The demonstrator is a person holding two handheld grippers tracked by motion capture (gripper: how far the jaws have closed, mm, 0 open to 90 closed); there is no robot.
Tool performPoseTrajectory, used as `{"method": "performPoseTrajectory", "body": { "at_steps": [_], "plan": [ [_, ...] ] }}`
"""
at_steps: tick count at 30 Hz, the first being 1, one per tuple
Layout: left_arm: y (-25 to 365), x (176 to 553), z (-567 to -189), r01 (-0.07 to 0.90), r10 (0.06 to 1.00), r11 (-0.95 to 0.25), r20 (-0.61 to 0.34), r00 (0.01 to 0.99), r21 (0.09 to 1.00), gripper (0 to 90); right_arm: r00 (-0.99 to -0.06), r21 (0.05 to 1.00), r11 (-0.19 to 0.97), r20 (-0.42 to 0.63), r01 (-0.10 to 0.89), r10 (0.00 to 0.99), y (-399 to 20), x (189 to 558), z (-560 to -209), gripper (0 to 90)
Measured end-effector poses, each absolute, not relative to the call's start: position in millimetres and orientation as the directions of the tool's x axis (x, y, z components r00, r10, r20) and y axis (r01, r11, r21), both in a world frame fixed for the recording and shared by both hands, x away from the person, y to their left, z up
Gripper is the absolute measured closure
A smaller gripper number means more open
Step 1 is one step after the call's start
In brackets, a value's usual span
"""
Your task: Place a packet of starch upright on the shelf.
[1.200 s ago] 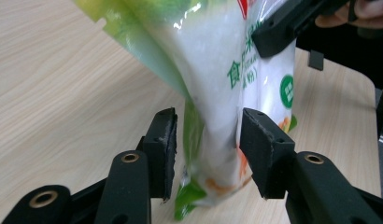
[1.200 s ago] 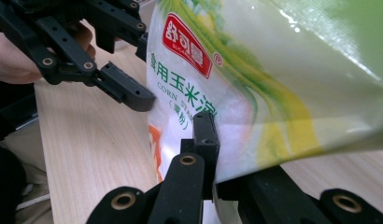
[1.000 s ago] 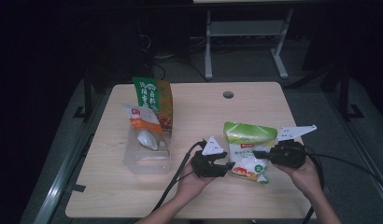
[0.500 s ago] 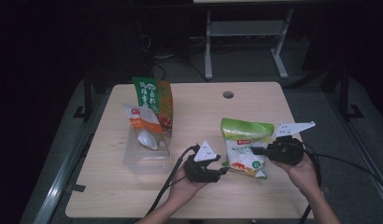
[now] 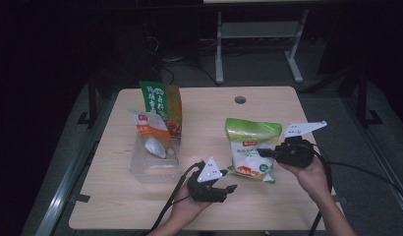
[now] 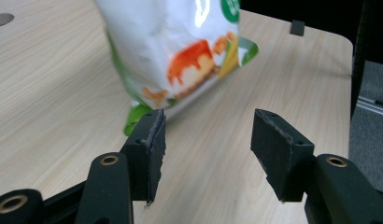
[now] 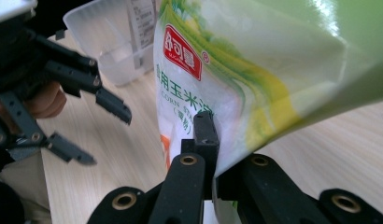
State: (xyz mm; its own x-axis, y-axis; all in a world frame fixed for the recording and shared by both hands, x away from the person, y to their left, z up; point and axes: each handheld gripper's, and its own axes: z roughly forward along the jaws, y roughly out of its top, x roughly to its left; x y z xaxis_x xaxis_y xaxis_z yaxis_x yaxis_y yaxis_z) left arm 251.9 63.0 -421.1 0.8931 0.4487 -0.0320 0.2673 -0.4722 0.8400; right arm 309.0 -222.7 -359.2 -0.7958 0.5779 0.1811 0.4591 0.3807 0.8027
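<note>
My right claw clamped on starch bag, edge pinched between jaws; bag lifted, tilted, lower corner near counter, right of centre. My left claw just been opening, jaws apart, nothing between them; sits just left of bag, not touching. Clear tub with packets stands far left.

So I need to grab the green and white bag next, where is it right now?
In the high view the green and white bag sits right of the table's middle, clamped by the right gripper, with the open left gripper just beside it.
</note>
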Motion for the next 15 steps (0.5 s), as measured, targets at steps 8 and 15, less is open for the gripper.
{"method": "performPoseTrajectory", "body": {
  "at_steps": [8, 15],
  "plan": [
    [71.8, 239.8, -423.2, 0.255, 0.436, -0.471, -0.029, 0.899, 0.844, 40.7, -0.809, 0.807, 0.392, 0.170, 0.442, 0.562, -204.1, 314.6, -345.5, 89.5],
    [77.8, 229.3, -427.6, 0.232, 0.426, -0.481, -0.005, 0.905, 0.845, 37.2, -0.818, 0.809, 0.397, 0.169, 0.434, 0.549, -185.1, 319.5, -333.4, 89.6]
  ]
}}
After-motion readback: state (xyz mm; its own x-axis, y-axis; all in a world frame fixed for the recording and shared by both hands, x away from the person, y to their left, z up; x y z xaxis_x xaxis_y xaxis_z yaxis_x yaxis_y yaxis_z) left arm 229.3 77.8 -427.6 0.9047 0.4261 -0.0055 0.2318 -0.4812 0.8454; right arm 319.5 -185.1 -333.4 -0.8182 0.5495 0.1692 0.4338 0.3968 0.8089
